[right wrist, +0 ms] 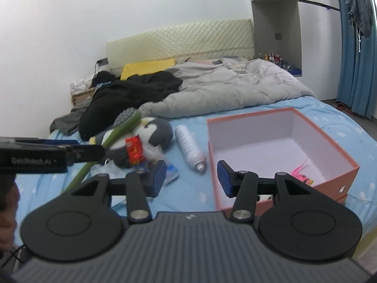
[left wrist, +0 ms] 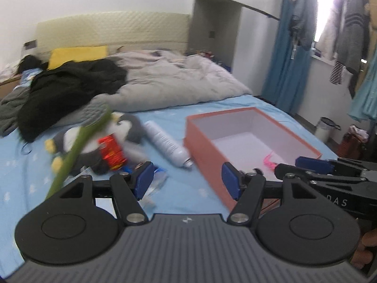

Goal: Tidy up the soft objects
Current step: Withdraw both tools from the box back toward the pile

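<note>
While both grippers' jaws gape empty, only the left wrist view shows hanging clothes (left wrist: 348, 35) beyond the box (left wrist: 249, 141).

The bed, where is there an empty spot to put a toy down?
The bare blue sheet between the white spray can and the orange box is free. The box's floor is mostly bare too, apart from a small pink thing in its near corner. Left of the can it is crowded: the penguin plush, a green brush and wrappers pile together.
</note>
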A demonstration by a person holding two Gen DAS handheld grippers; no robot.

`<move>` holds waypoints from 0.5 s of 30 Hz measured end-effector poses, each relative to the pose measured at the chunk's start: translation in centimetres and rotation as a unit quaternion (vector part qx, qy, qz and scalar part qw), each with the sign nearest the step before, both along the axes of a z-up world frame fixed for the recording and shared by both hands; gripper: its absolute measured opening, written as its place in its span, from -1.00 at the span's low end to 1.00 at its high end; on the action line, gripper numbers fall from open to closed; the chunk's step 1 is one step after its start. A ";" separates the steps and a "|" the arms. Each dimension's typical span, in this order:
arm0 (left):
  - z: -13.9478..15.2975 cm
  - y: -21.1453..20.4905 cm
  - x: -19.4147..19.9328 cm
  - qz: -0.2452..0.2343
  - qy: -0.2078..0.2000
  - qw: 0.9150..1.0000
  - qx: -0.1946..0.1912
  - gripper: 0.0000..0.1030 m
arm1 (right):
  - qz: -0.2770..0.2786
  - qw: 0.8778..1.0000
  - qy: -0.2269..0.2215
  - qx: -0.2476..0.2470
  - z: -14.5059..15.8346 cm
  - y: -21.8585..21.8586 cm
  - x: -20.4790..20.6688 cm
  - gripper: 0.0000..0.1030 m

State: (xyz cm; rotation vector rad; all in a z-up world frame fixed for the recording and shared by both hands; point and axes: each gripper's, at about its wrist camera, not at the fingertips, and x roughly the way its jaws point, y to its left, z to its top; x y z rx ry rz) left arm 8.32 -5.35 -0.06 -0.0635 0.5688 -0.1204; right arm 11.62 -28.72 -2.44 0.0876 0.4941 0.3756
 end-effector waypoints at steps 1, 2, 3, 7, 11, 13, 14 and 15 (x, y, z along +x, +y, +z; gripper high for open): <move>-0.2 0.5 -0.7 0.008 0.001 1.000 -0.003 0.34 | 0.003 1.000 0.005 0.002 -0.2 0.3 -0.3 -0.01; -0.3 1.0 -1.3 0.016 0.002 1.000 -0.006 0.34 | 0.008 1.000 0.011 0.006 -0.4 0.6 -0.5 -0.01; -0.5 1.4 -1.8 0.022 0.004 1.000 -0.008 0.34 | 0.012 1.000 0.015 0.009 -0.5 0.9 -0.9 -0.01; -1.4 3.0 -3.8 0.039 0.011 0.999 -0.022 0.34 | 0.026 0.999 0.025 0.002 -1.1 2.3 -2.2 -0.01; -2.4 4.2 -5.2 0.058 0.023 0.998 -0.019 0.34 | 0.044 0.998 0.037 0.000 -1.4 3.4 -3.5 -0.01; -2.9 4.6 -5.9 0.072 0.030 0.997 -0.023 0.34 | 0.051 0.998 0.045 -0.008 -1.8 3.9 -4.2 -0.01; -3.2 4.9 -6.3 0.076 0.032 0.996 -0.028 0.34 | 0.054 0.997 0.049 -0.008 -2.0 4.0 -4.5 -0.01; -3.5 5.1 -6.7 0.083 0.035 0.995 -0.036 0.34 | 0.056 0.997 0.055 -0.008 -2.2 4.2 -4.9 -0.01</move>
